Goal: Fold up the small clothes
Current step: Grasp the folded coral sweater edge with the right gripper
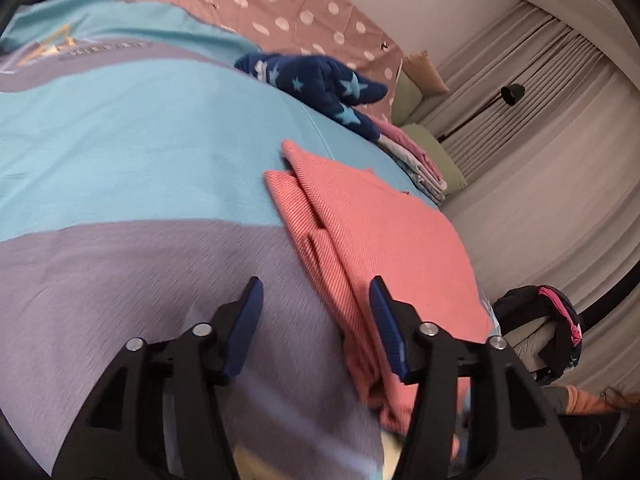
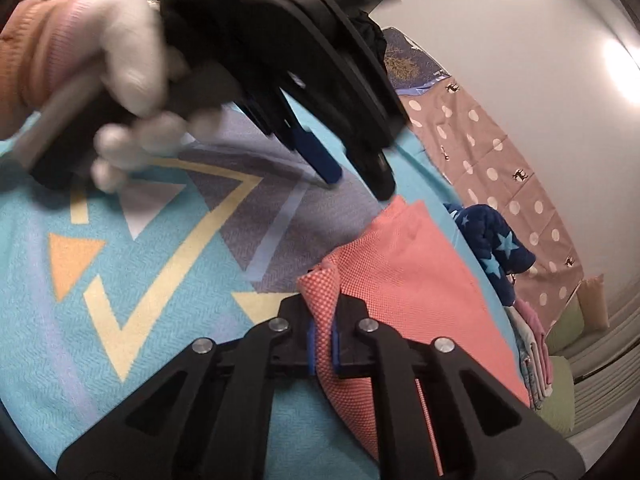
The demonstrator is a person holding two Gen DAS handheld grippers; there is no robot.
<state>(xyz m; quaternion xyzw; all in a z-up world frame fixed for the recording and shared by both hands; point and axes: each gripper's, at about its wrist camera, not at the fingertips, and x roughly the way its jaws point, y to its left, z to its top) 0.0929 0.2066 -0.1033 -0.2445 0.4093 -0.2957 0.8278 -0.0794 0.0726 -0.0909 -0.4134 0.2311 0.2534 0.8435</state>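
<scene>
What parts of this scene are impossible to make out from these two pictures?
- Salmon-pink knit garment: near end hidden behind the open left gripper, left wrist view.
- Pinched fold inside the right gripper: covered by its fingers.
- White-gloved hand: motion-blurred, right wrist view.
- Folded clothes stack: too small.

The pink garment (image 1: 384,232) is matt cloth with a fine ribbed or dotted weave, and the bedspread (image 1: 120,152) under it is matt woven cloth with a faint herringbone grain. Both grippers, left (image 1: 316,320) and right (image 2: 323,342), are matt black plastic with bright metal pins and ridged blue pads (image 1: 386,320), the right one's pads pressed on a fold of the pink cloth. The star blanket (image 1: 320,80) looks fleecy, the glove (image 2: 132,60) is white knit, and the curtain (image 1: 540,120) is plain matt cloth.
</scene>
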